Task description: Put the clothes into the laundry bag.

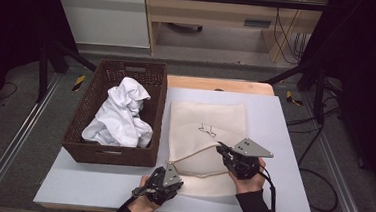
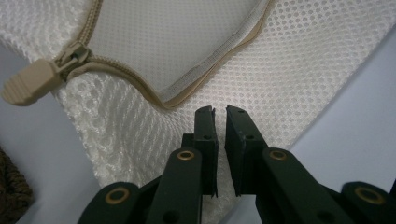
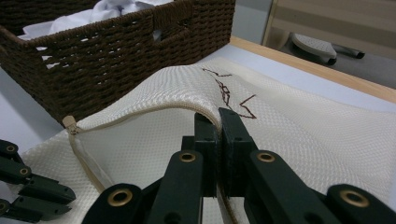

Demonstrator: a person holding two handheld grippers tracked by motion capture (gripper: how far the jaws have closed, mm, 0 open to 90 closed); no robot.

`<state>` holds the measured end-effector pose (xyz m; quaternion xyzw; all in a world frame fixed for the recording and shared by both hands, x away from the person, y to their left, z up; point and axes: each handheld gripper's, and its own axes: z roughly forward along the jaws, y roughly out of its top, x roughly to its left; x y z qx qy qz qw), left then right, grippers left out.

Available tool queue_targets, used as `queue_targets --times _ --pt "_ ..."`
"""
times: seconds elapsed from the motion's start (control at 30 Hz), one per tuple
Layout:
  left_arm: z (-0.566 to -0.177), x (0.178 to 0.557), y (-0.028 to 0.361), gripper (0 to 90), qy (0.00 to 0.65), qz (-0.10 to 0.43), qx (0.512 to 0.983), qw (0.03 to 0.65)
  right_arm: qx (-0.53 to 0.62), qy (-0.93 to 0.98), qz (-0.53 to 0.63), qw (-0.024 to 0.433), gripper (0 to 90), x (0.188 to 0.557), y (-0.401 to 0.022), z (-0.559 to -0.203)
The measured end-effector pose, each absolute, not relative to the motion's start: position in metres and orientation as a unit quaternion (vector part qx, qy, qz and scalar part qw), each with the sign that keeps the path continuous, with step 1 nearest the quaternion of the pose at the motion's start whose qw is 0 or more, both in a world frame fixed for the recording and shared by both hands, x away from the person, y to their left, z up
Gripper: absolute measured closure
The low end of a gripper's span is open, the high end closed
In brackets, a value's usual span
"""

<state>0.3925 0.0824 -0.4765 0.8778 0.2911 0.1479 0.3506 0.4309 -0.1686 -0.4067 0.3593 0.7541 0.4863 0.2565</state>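
A cream mesh laundry bag lies flat on the white table with its zipper undone. My right gripper is shut on the upper zipper edge and holds it raised, so the mouth gapes. My left gripper sits at the bag's near left corner, beside the tan zipper pull. In the left gripper view its jaws stand almost together on the lower mesh layer, with mesh pinched in the thin slit between them. A small brown print marks the bag's top.
A dark brown wicker basket stands left of the bag, holding crumpled white clothes. The table's wooden far edge lies behind the bag. Metal frame rails run along both sides of the floor.
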Motion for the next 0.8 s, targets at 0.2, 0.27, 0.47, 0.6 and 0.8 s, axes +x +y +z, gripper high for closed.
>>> queue_targets --times 0.2,0.27,0.47,0.6,0.8 --pt "-0.469 0.388 0.083 69.9 0.288 0.143 0.876 0.360 0.360 0.760 0.480 0.252 86.8 0.431 -0.168 -0.411" --pt "-0.454 0.383 0.089 62.4 0.282 0.157 0.866 0.382 0.360 0.761 0.478 0.253 86.7 0.430 -0.168 -0.413" --pt "-0.420 0.379 0.106 44.5 0.289 0.170 0.843 0.421 0.362 0.762 0.474 0.250 86.7 0.429 -0.168 -0.414" --pt "-0.405 0.382 0.117 36.2 0.296 0.178 0.831 0.436 0.364 0.762 0.474 0.250 86.7 0.429 -0.169 -0.414" --pt "-0.374 0.395 0.147 30.9 0.313 0.216 0.809 0.448 0.362 0.762 0.473 0.252 86.6 0.428 -0.169 -0.414"
